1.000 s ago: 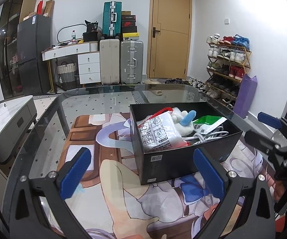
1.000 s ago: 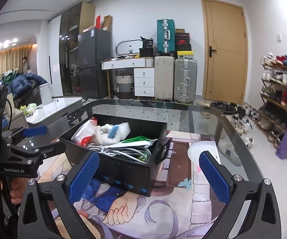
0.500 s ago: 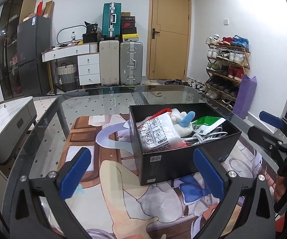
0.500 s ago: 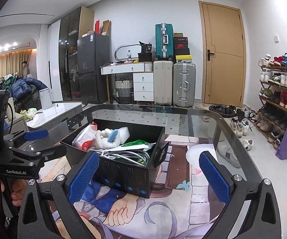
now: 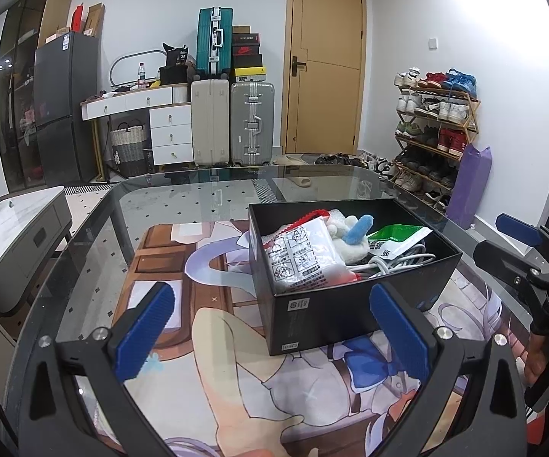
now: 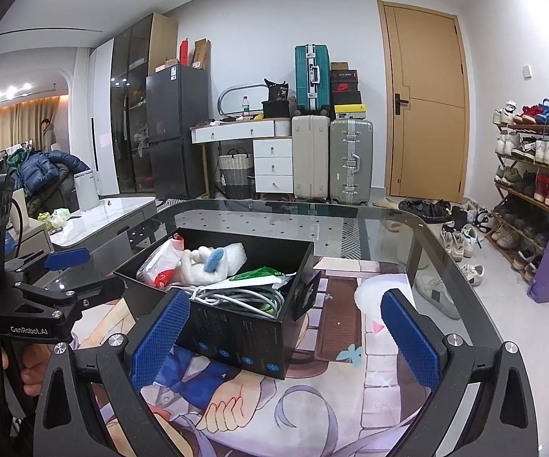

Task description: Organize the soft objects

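A black box (image 5: 335, 312) (image 6: 236, 335) stands on the glass table's printed mat. Inside lie a white plastic packet with red trim (image 5: 301, 257) (image 6: 160, 262), a white plush toy with a blue ear (image 5: 350, 234) (image 6: 205, 262), a green-and-white pouch (image 5: 396, 238) (image 6: 259, 276) and a coil of white cable (image 5: 396, 261) (image 6: 236, 297). My left gripper (image 5: 272, 327) hangs open in front of the box, nothing between its blue pads. My right gripper (image 6: 284, 337) is open too, near the box's other side, empty.
The glass table (image 5: 205, 198) has rounded edges. Beyond it stand suitcases (image 5: 232, 122), a white desk with drawers (image 5: 160, 114), a door (image 5: 324, 64) and a shoe rack (image 5: 434, 129) with a purple bag (image 5: 468, 186). A low grey cabinet (image 5: 15, 240) sits at left.
Both grippers have drawn back and tilted up slightly, so the box sits a little lower and farther in each view. The box contents have not moved.
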Demonstrator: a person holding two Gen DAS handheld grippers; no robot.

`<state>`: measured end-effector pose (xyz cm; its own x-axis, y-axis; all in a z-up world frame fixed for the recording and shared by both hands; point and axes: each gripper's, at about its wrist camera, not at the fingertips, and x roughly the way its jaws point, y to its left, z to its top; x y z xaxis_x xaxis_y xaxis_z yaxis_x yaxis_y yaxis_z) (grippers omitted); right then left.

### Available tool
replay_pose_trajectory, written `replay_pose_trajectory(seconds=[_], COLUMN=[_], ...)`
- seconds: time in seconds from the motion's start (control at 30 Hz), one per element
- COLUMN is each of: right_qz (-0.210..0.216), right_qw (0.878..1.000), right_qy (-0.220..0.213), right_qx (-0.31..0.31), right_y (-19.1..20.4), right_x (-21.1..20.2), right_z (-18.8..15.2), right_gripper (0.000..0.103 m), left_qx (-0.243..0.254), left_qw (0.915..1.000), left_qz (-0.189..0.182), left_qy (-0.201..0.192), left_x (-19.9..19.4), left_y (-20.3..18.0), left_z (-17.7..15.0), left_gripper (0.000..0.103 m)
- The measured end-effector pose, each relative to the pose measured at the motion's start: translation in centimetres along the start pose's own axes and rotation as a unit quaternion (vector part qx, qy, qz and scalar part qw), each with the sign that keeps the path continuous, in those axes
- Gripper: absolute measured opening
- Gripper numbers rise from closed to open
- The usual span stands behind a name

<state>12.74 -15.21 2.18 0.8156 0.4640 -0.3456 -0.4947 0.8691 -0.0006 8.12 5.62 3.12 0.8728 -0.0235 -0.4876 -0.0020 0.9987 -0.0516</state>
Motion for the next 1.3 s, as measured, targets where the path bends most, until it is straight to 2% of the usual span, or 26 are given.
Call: replay_pose_trajectory(seconds=[1.3], right_qz=[0.000], right_qw=[1.000], right_qy=[0.000], right_qx=[0.000], right_y=[-0.08], right_x=[-0.02], right_z=[0.01], right_gripper=[0.102], left_qx=[-0.004], left_qw=[1.0000], left_qz=[0.004], left_qy=[-0.001], left_x=[0.03], left_y=[0.28], left_z=[-0.20], left_gripper=[0.103])
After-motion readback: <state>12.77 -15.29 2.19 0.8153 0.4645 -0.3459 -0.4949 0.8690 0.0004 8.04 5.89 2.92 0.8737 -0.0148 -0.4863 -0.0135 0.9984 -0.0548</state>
